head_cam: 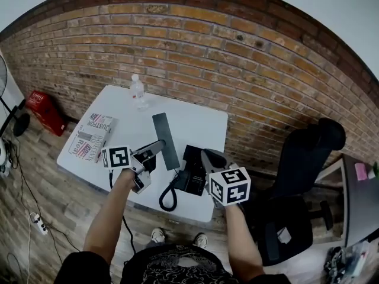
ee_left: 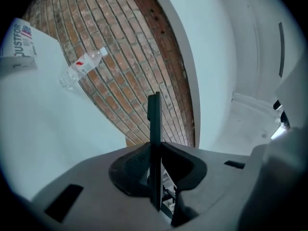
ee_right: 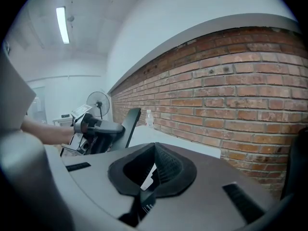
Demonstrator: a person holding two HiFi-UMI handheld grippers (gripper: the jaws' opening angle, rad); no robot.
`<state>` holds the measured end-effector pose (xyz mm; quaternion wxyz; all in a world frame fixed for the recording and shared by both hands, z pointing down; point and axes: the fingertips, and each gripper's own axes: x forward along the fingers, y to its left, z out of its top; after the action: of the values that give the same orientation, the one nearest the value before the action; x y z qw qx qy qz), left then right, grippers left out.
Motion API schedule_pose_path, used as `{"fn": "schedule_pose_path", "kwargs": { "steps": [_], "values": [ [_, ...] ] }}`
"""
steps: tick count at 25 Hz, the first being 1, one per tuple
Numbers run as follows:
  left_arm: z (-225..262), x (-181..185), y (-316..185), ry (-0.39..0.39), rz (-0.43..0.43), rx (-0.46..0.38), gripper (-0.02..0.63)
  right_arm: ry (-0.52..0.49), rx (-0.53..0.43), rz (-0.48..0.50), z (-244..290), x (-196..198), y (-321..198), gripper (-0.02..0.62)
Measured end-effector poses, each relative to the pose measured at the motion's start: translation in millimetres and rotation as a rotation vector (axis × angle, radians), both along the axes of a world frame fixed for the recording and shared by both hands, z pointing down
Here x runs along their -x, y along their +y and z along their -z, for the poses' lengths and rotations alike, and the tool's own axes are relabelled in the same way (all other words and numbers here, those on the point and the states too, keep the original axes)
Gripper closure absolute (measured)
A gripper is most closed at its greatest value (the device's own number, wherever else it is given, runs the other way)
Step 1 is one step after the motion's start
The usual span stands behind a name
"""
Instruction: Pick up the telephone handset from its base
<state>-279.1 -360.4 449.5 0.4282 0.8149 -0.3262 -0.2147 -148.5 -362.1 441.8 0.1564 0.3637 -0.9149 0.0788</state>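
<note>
on the white bench (head_cam: 195,123) by the brick wall (head_cam: 237,70), a folded paper (head_cam: 92,136) at the far left edge carries bold print reading "justfor"; the smaller lines beneath it are too small to make out. a clear plastic bottle (head_cam: 137,91) stands near the back edge with a red and white label whose words are not legible.

the left tongs (head_cam: 157,146) are partly closed on the telephone handset (head_cam: 166,138), a flat dark slab gripped near its lower end and seen edge-on between the pads in the left gripper view. the handset is up off its base (head_cam: 190,173), which sits near the front edge of the bench with a dark coiled cord (head_cam: 167,199) looping at the bench's front edge.

the right tongs (head_cam: 208,157) hang just over the base with the jaws drawn together and nothing between them. a black office chair (head_cam: 296,176) stands to the right of the bench.
</note>
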Motion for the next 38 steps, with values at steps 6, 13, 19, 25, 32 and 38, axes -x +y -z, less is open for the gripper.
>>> {"fn": "schedule_pose_path", "kwargs": {
  "steps": [6, 13, 19, 25, 32, 38],
  "values": [
    [40, 29, 11, -0.096, 0.204, -0.087, 0.531, -0.019, -0.032, 0.067, 16, 14, -4, 0.596],
    [88, 58, 44, -0.14, 0.405, -0.178, 0.532, -0.054, -0.097, 0.158, 47, 34, -9, 0.595],
    [109, 94, 81, -0.24, 0.587, -0.209, 0.532, -0.098, -0.13, 0.233, 68, 57, -6, 0.597],
    [114, 119, 113, -0.388, 0.749, -0.181, 0.532, -0.128, -0.153, 0.286, 83, 74, 2, 0.595],
    [104, 134, 137, -0.524, 0.849, -0.129, 0.532, -0.144, -0.163, 0.299, 87, 85, 7, 0.597],
    [93, 134, 141, -0.545, 0.861, -0.101, 0.531, -0.148, -0.157, 0.31, 85, 89, 8, 0.597]
  ]
}}
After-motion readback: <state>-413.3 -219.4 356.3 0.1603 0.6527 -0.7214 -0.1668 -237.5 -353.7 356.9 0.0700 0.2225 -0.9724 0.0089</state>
